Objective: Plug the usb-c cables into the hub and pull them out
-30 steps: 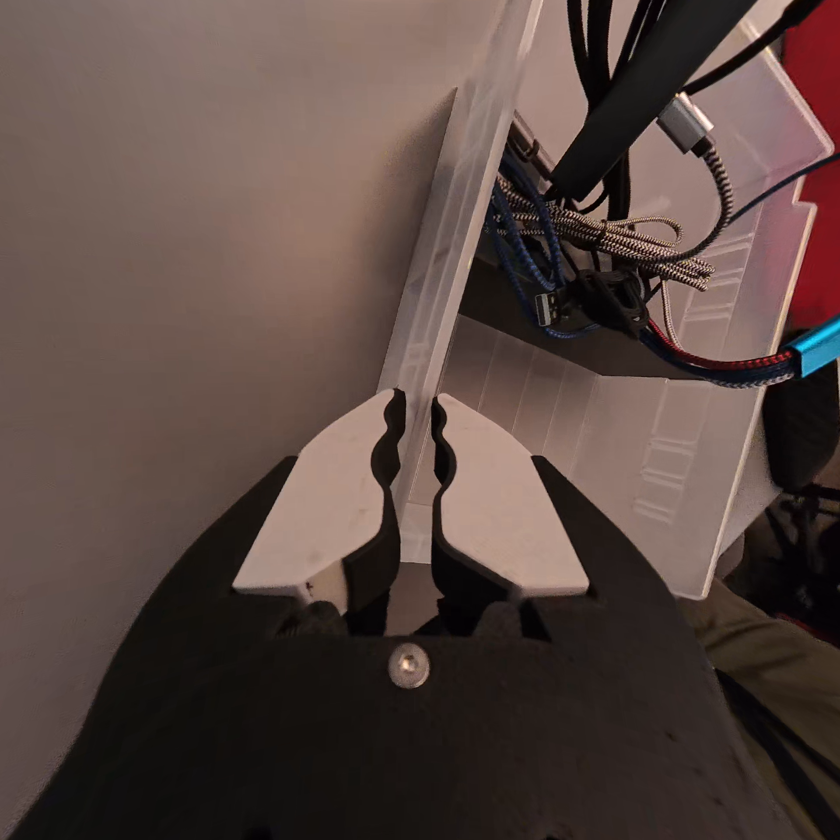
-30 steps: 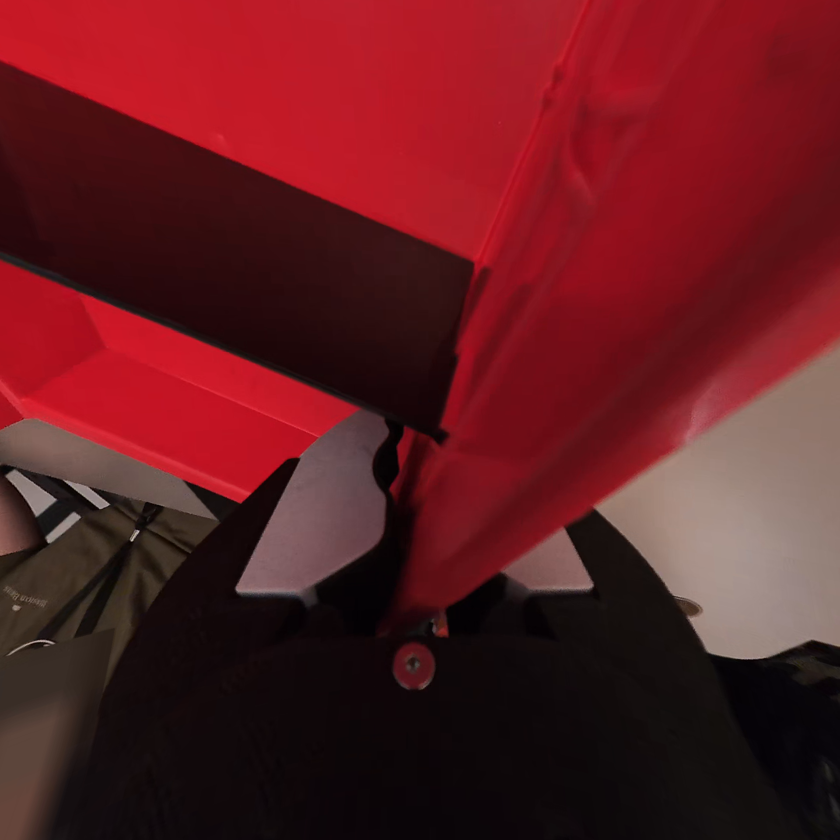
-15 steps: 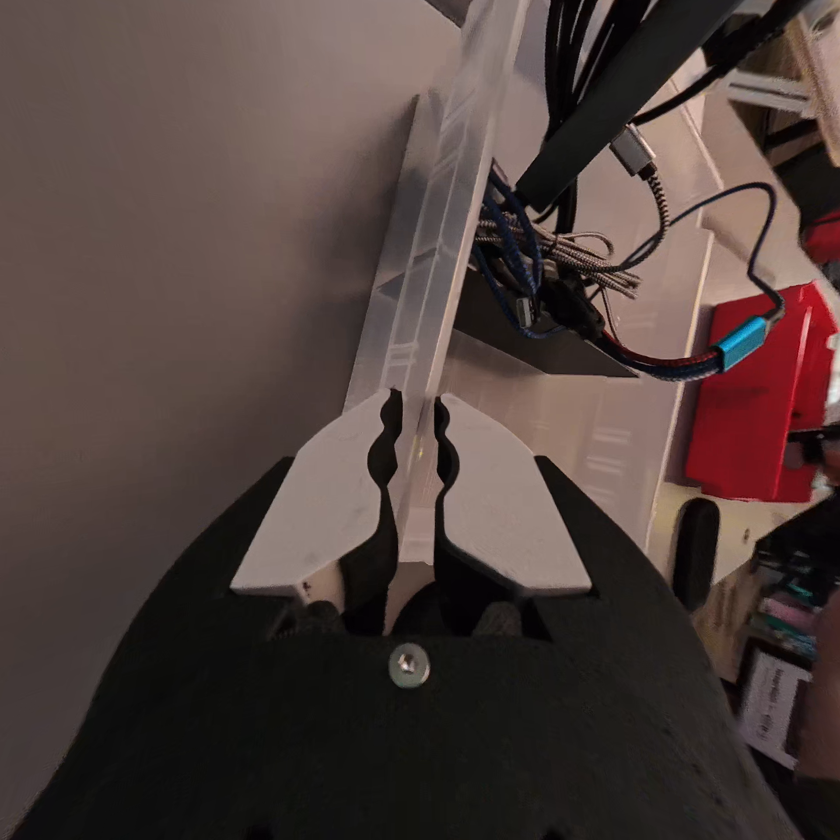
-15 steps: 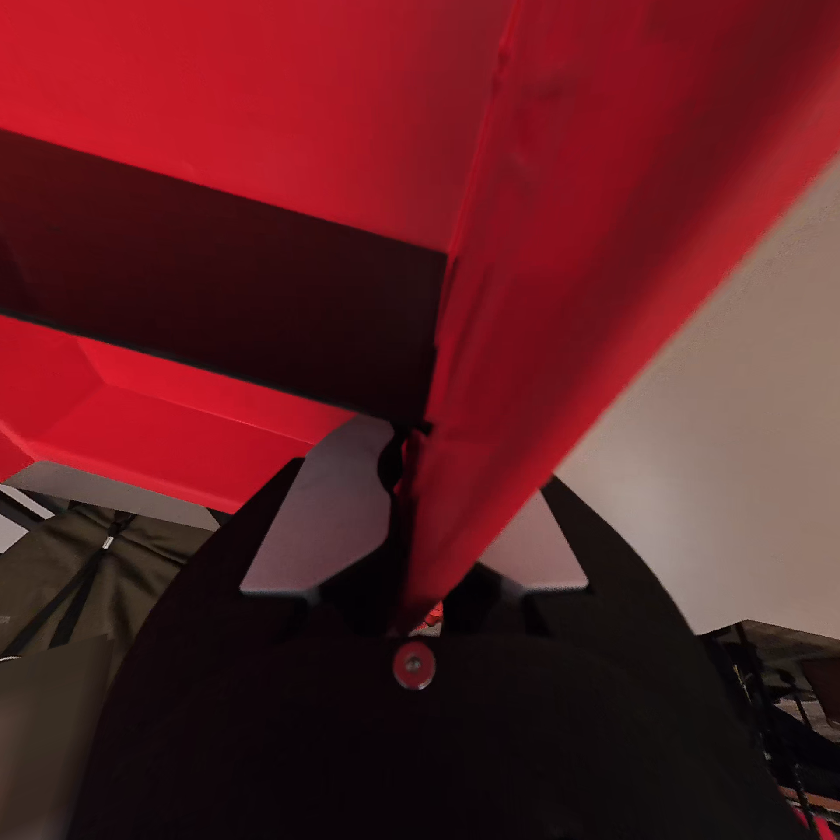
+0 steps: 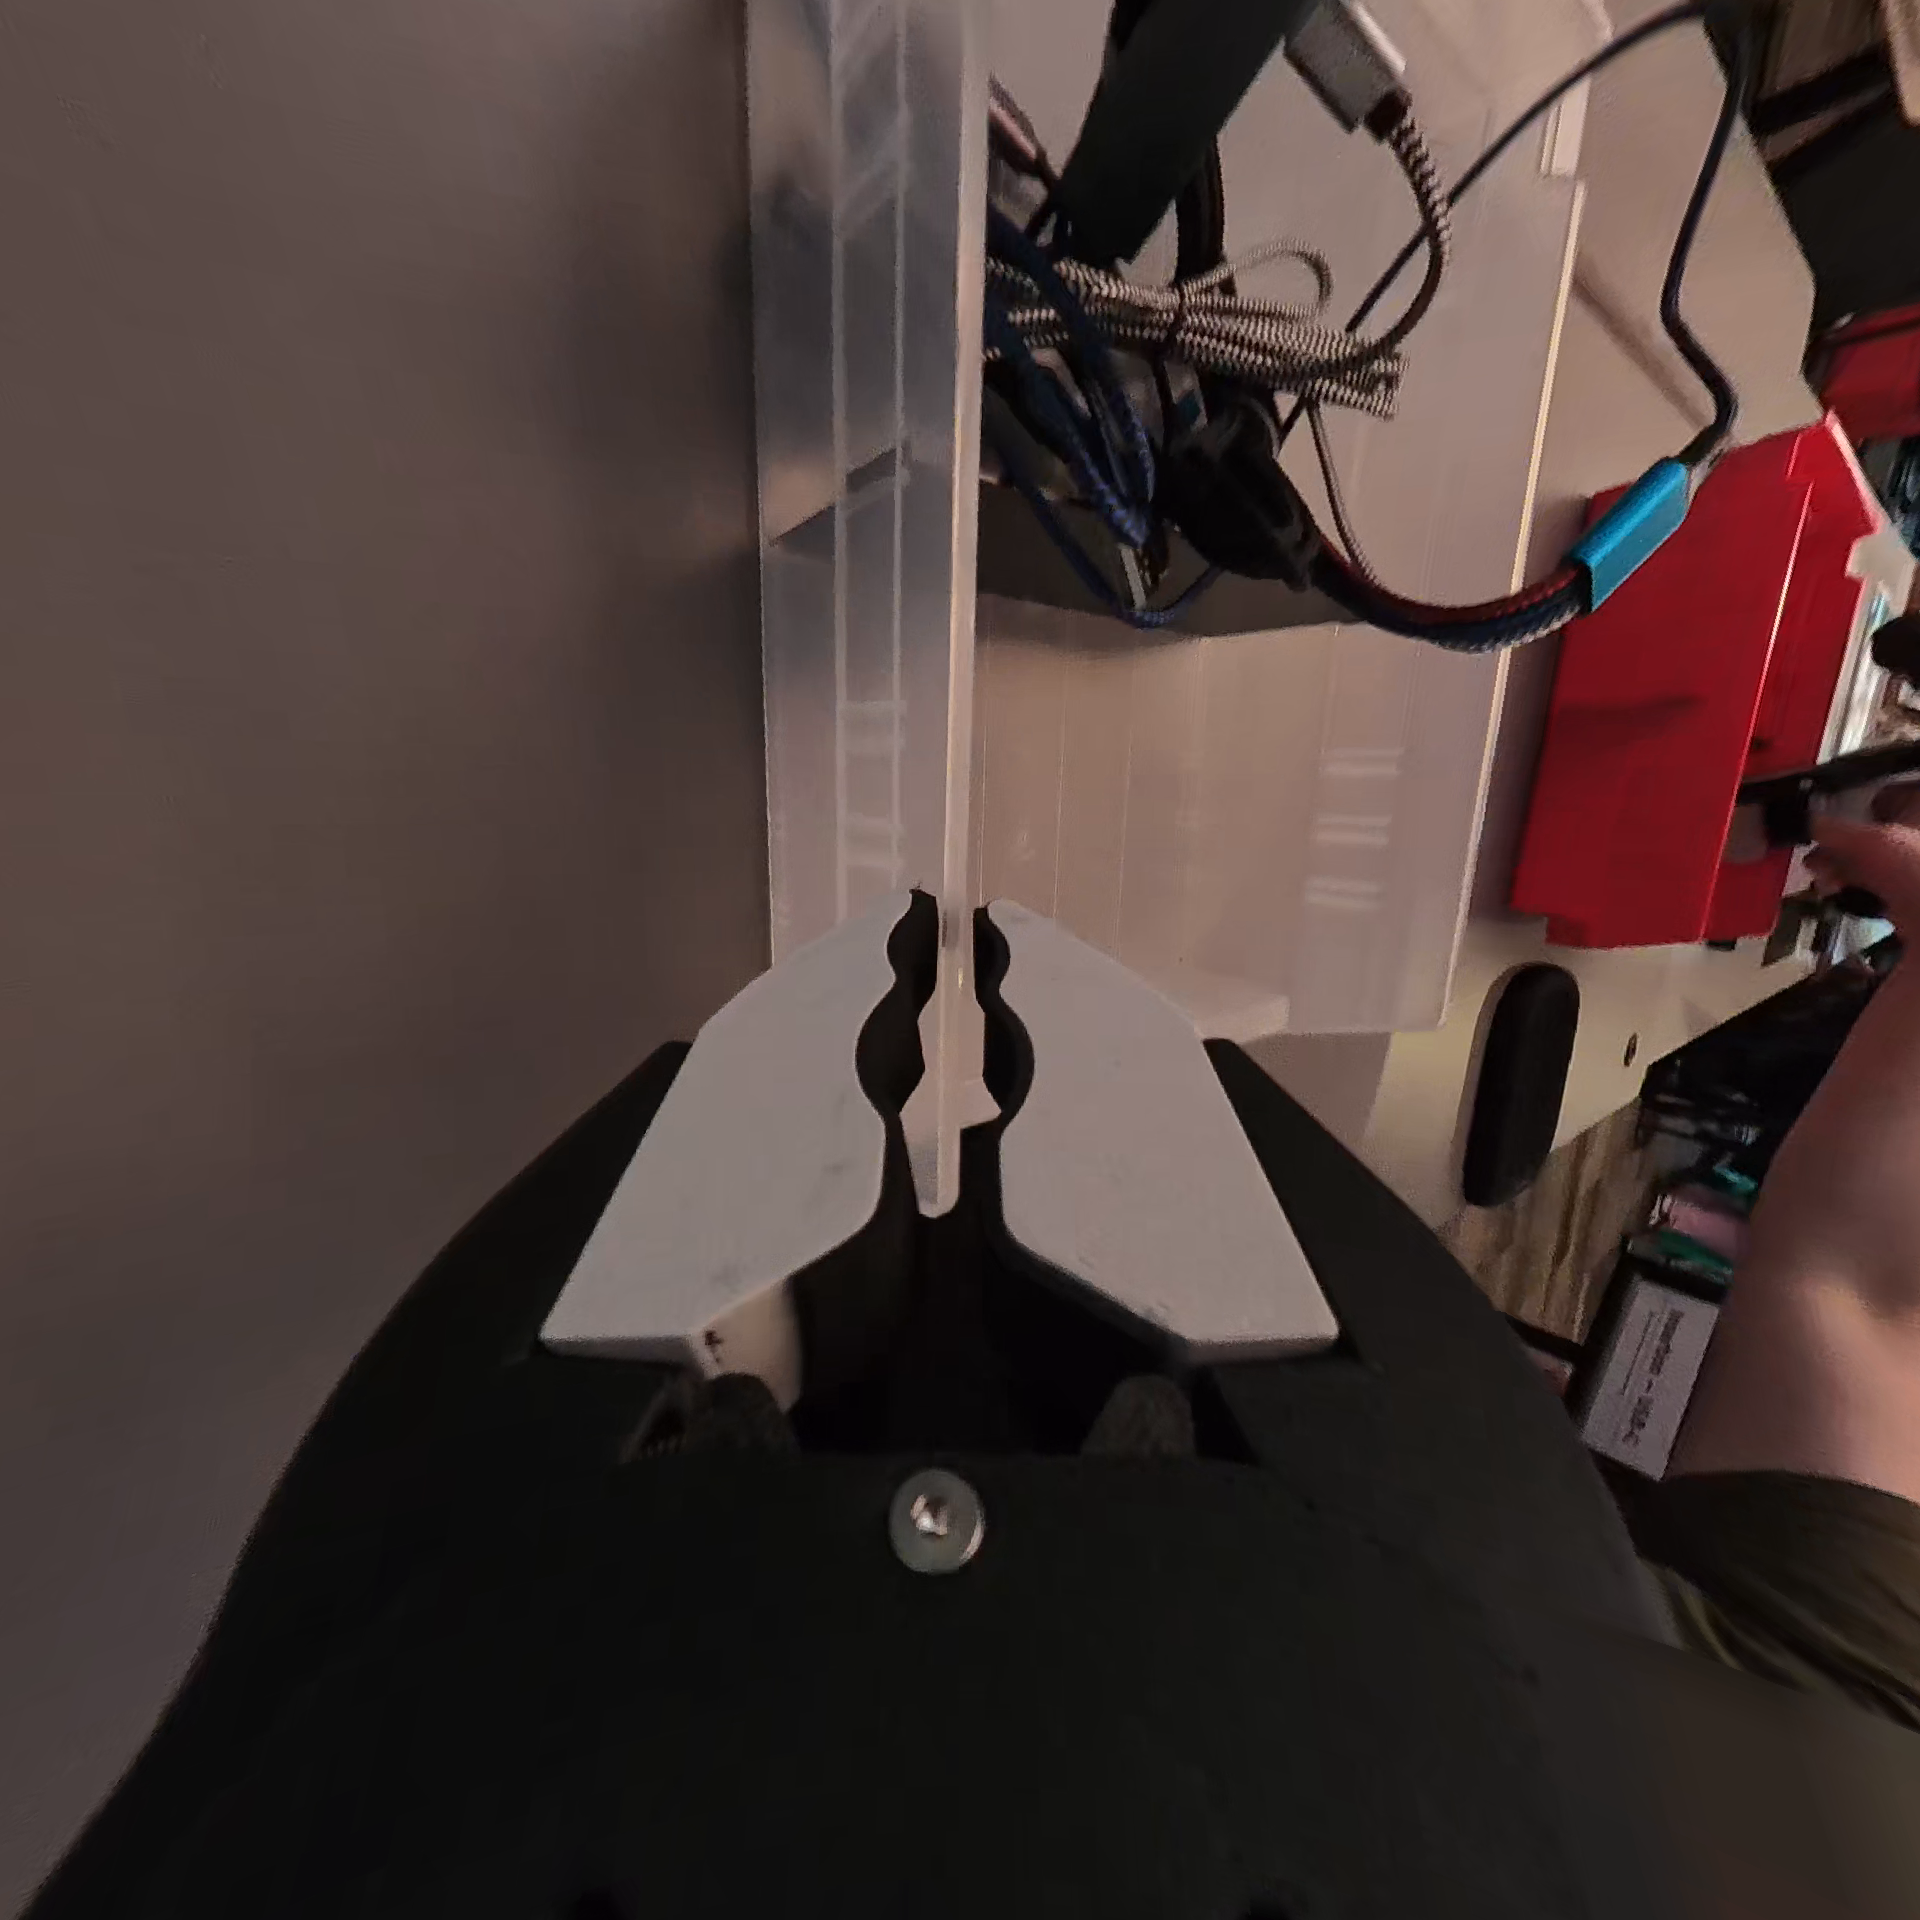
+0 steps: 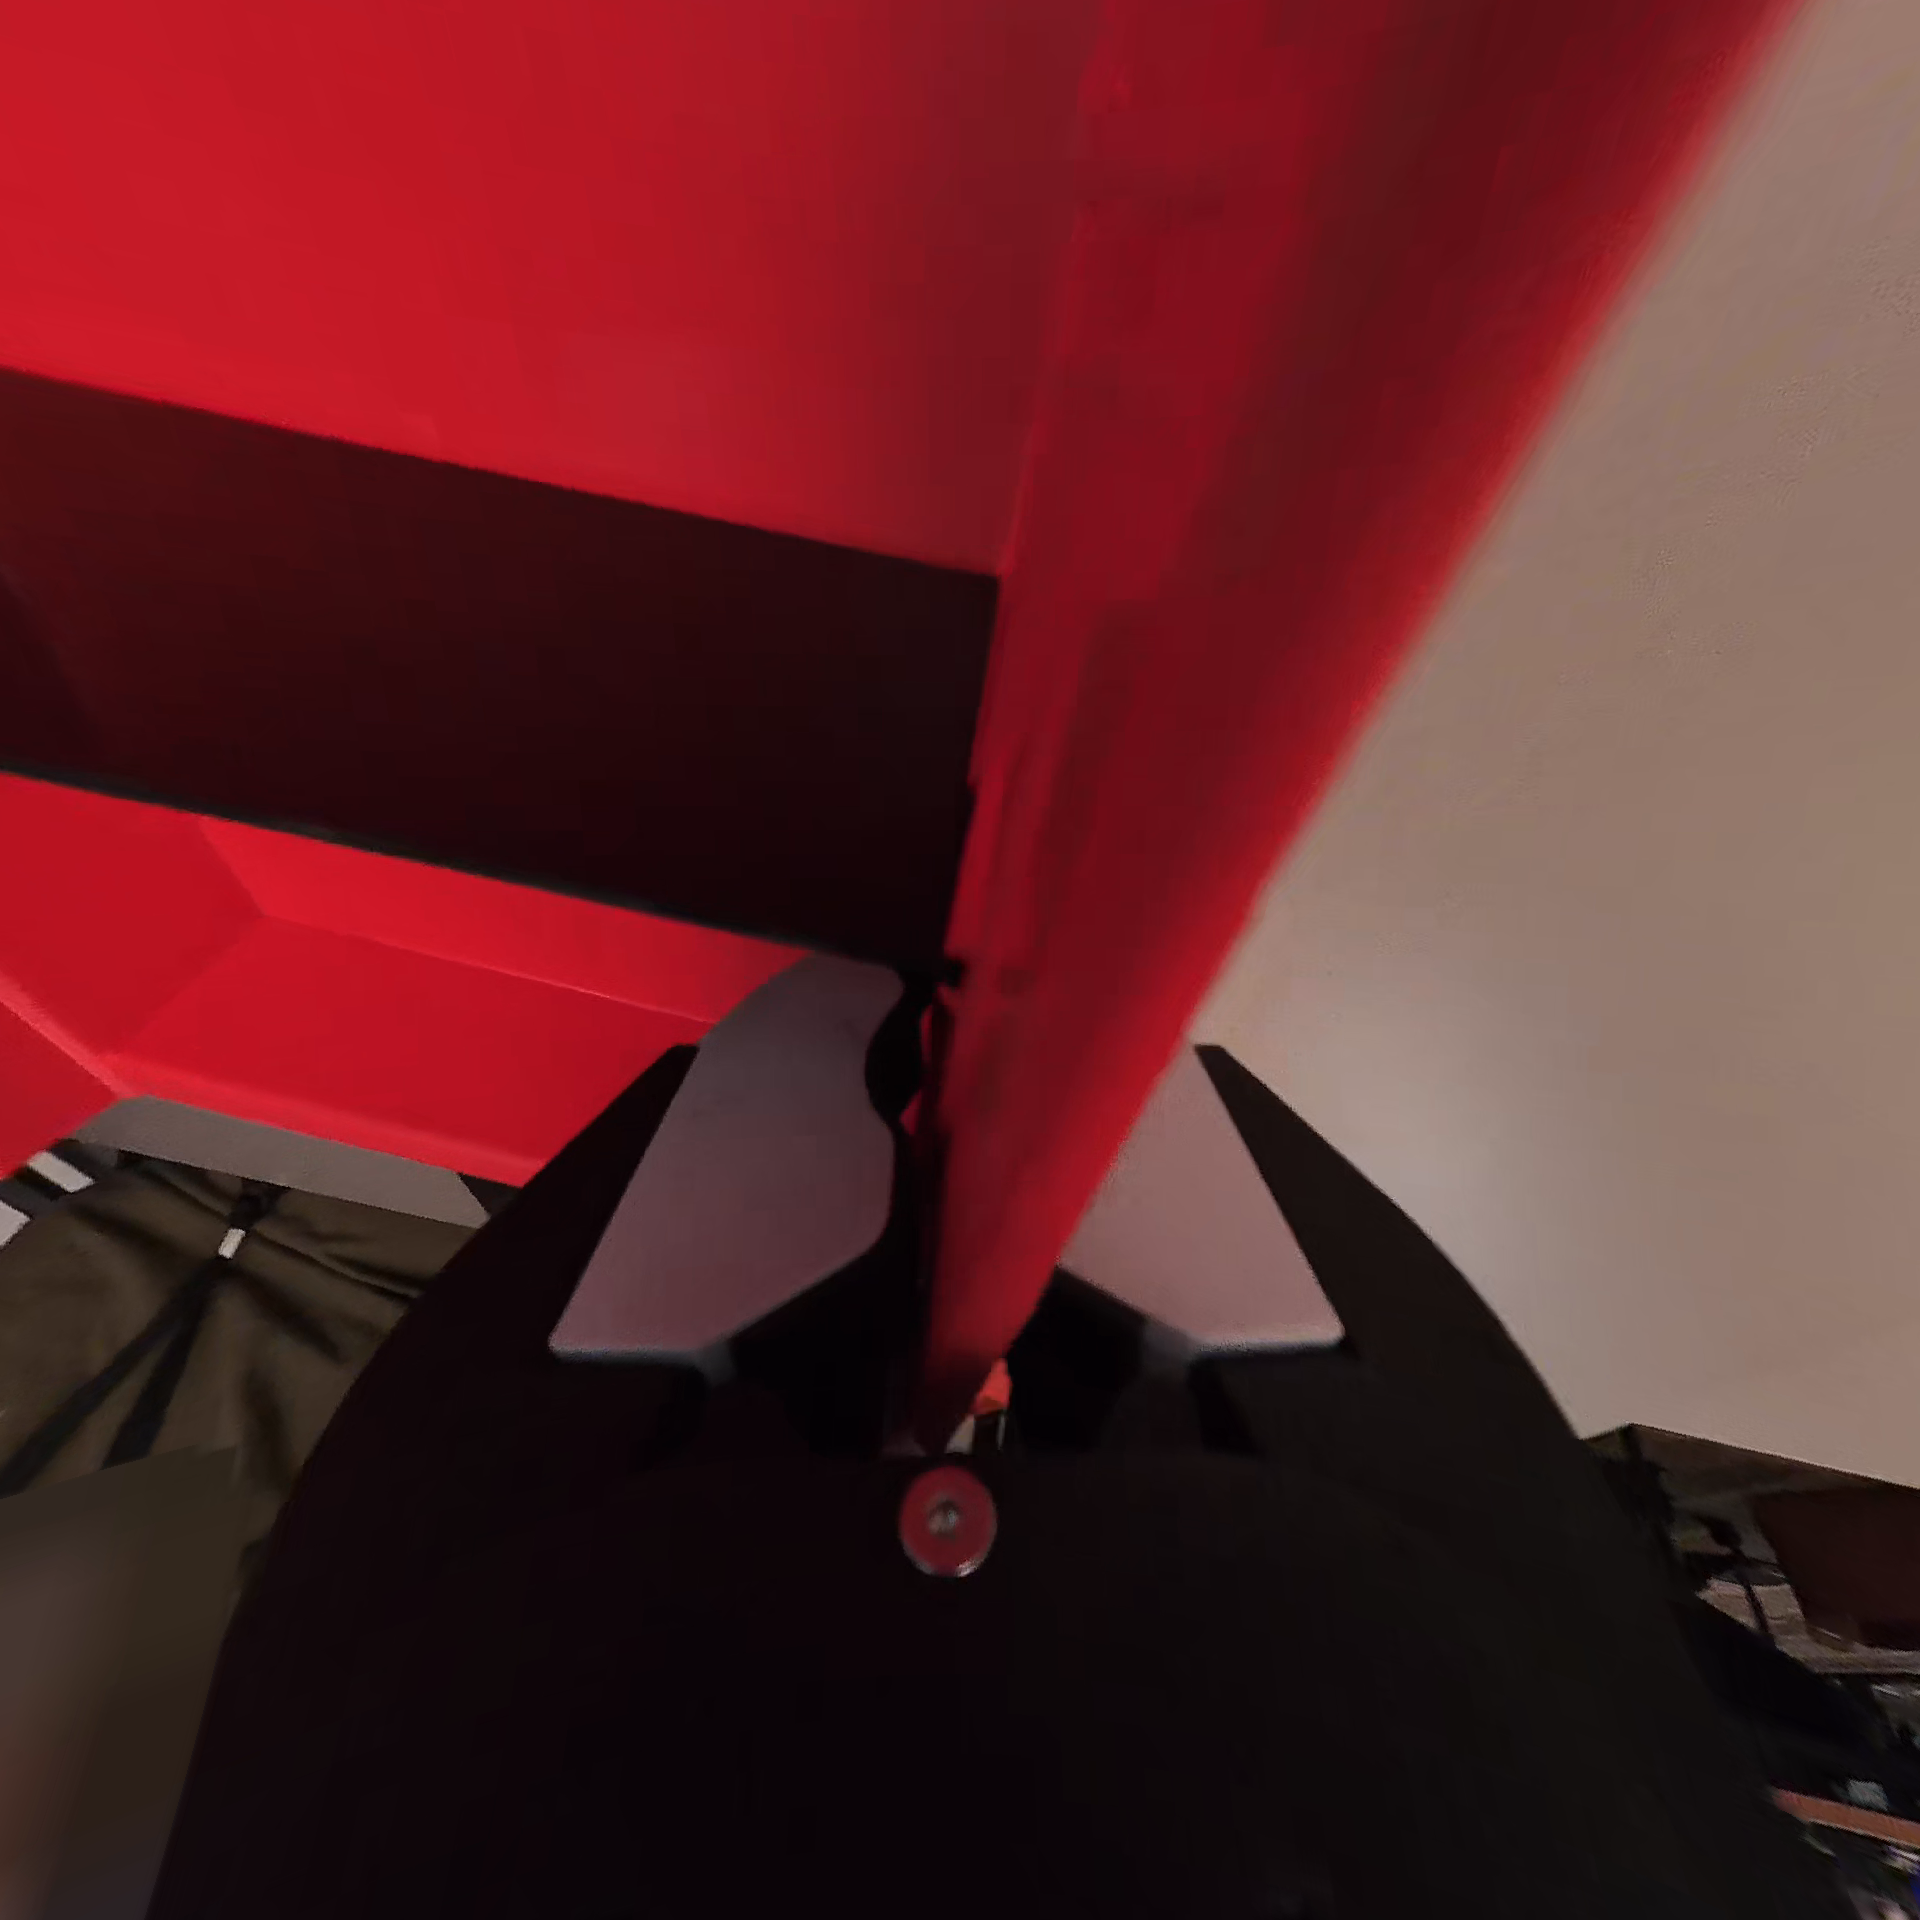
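Note:
My left gripper is shut on the thin side wall of a clear plastic bin. Inside the bin lies a tangle of cables: a grey-white braided bundle, blue braided loops, and a red-blue cable with a light blue connector. A long black object leans into the bin; I cannot tell whether it is the hub. My right gripper is shut on the side wall of a red bin; the wall hides most of its right finger.
In the left wrist view the red bin sits off to the right of the clear one, with a person's hand near it. A plain beige surface fills the left. An olive jacket shows below the red bin.
The two bins have moved apart: the red bin went from right beside the clear bin to farther right. The clear bin's wall now stands upright in the left view. Both grips are unchanged.

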Action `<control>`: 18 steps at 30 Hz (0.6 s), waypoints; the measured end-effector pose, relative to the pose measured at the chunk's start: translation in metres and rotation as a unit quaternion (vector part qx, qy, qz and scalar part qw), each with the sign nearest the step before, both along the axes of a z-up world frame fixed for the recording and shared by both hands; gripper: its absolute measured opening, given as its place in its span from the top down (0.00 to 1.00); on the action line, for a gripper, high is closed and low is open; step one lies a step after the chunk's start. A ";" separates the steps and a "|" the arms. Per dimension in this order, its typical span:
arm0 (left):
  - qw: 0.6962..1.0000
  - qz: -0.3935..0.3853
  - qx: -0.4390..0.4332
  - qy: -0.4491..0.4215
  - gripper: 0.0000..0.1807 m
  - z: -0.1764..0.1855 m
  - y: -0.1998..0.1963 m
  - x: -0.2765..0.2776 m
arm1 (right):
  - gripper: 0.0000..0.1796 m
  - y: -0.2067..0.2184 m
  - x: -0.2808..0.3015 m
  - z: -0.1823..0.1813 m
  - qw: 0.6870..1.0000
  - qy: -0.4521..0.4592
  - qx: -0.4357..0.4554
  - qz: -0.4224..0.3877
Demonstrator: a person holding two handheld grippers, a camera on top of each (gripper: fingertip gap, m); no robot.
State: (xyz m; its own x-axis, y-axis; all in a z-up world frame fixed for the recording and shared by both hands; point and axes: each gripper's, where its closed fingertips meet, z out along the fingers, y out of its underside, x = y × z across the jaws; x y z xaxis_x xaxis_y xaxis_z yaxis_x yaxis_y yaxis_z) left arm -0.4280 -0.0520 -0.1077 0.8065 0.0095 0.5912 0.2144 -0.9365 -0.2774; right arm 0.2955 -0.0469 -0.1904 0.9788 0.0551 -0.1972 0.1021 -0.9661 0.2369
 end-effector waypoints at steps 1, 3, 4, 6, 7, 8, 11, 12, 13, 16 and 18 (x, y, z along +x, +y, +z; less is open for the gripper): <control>1.000 -0.006 -0.001 0.001 0.96 0.000 -0.001 0.002 | 0.98 0.002 0.000 -0.001 1.000 -0.001 0.000 -0.008; 1.000 -0.008 0.003 0.004 0.96 0.002 -0.001 0.002 | 0.98 0.005 0.000 -0.001 1.000 -0.003 -0.003 -0.020; 1.000 -0.007 0.004 0.004 0.96 0.002 -0.001 0.002 | 0.98 0.005 0.000 -0.001 1.000 -0.003 -0.004 -0.021; 1.000 -0.008 0.003 0.004 0.96 0.002 -0.002 0.002 | 0.97 0.005 0.000 -0.002 1.000 -0.001 -0.003 -0.024; 1.000 -0.009 0.002 0.005 0.97 0.002 -0.002 0.001 | 0.97 0.004 0.000 -0.002 1.000 0.000 -0.002 -0.022; 1.000 -0.010 0.002 0.003 0.98 0.001 -0.002 0.001 | 0.97 0.003 0.000 -0.002 1.000 0.001 -0.001 -0.018; 1.000 -0.008 0.002 -0.009 0.98 0.001 -0.002 0.001 | 0.97 0.001 0.002 -0.002 1.000 0.006 0.000 -0.016; 1.000 -0.008 0.002 -0.012 0.98 0.002 -0.002 0.001 | 0.98 0.000 0.005 -0.002 1.000 0.005 0.000 -0.019; 1.000 -0.008 0.003 -0.013 0.98 0.002 -0.002 0.001 | 0.97 -0.001 0.008 -0.002 1.000 0.004 0.000 -0.020; 1.000 -0.010 0.004 -0.012 0.98 0.002 -0.002 0.001 | 0.97 -0.005 0.019 -0.002 1.000 -0.008 -0.007 -0.023; 1.000 -0.010 0.004 -0.013 0.98 0.002 -0.002 0.001 | 0.98 -0.008 0.028 -0.002 1.000 -0.025 -0.010 -0.017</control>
